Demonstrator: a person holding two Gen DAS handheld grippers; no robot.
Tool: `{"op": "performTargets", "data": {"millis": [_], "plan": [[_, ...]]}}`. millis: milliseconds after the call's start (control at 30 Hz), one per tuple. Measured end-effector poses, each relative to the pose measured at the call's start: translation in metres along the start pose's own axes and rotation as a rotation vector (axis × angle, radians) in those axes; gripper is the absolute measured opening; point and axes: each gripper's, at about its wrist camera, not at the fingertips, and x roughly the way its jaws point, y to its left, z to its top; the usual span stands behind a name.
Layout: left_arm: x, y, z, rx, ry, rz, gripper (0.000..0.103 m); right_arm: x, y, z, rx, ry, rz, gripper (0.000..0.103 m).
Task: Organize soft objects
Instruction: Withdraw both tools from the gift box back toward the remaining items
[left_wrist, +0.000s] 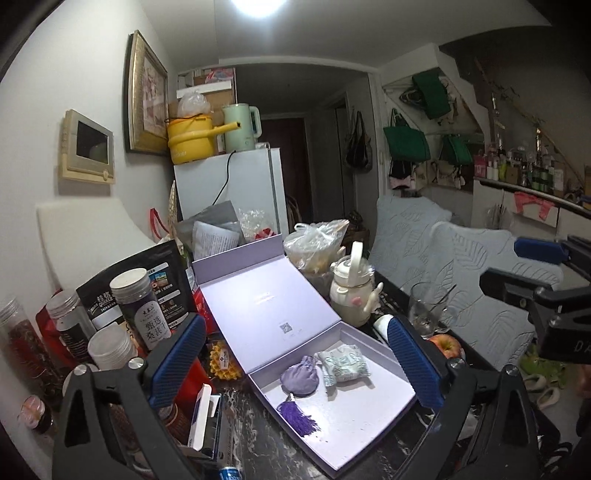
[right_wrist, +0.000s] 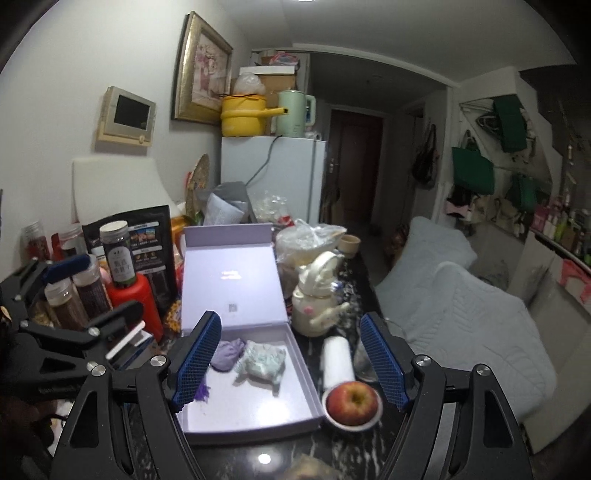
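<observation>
A lilac gift box (left_wrist: 384, 417) (right_wrist: 303, 384) lies open on the dark marble table, its lid (left_wrist: 266, 306) (right_wrist: 232, 284) tipped back. Inside rest a purple drawstring pouch (left_wrist: 300, 377) (right_wrist: 228, 352) with a purple tassel (left_wrist: 297, 416) and a pale green patterned sachet (left_wrist: 345, 363) (right_wrist: 264, 362), side by side. My left gripper (left_wrist: 295, 365) hovers above the box, open, nothing between its blue pads. My right gripper (right_wrist: 291, 360) is also open and empty, raised over the box's near side. In the left wrist view the right gripper (left_wrist: 543, 266) shows at the right edge.
Jars (left_wrist: 142, 306) and snack packets (left_wrist: 140, 280) crowd the table's left. A cream teapot (left_wrist: 352, 288) (right_wrist: 317, 295), a plastic bag (left_wrist: 317, 240), a glass (left_wrist: 424, 306), a white roll (right_wrist: 338, 360) and an apple on a dish (right_wrist: 352, 404) stand right of the box. A grey sofa (right_wrist: 461, 314) lies beyond.
</observation>
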Motion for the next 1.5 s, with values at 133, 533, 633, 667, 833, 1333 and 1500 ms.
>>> {"op": "performTargets", "data": {"millis": [133, 533, 633, 667, 833, 1333, 1500], "plan": [[-0.018, -0.006, -0.002, 0.019, -0.009, -0.021, 0.101, -0.022, -0.003, -0.011, 0.03, -0.001, -0.022, 0.08], [-0.074, -0.029, -0.013, 0.07, -0.074, -0.103, 0.102, -0.081, 0.001, -0.042, 0.005, -0.054, -0.107, 0.088], [-0.084, -0.037, -0.018, 0.094, -0.085, -0.111, 0.102, -0.092, -0.001, -0.051, 0.011, -0.055, -0.121, 0.088], [-0.087, -0.039, -0.021, 0.101, -0.087, -0.115, 0.102, -0.096, -0.002, -0.056, 0.016, -0.054, -0.125, 0.088], [-0.091, -0.048, -0.036, 0.106, -0.055, -0.158, 0.102, -0.109, -0.004, -0.075, 0.029, -0.028, -0.144, 0.088], [-0.074, -0.078, -0.1, 0.125, 0.096, -0.355, 0.102, -0.129, 0.01, -0.146, -0.009, 0.04, -0.218, 0.09], [-0.069, -0.083, -0.12, 0.097, 0.154, -0.423, 0.102, -0.132, 0.011, -0.165, 0.038, 0.064, -0.211, 0.09]]}}
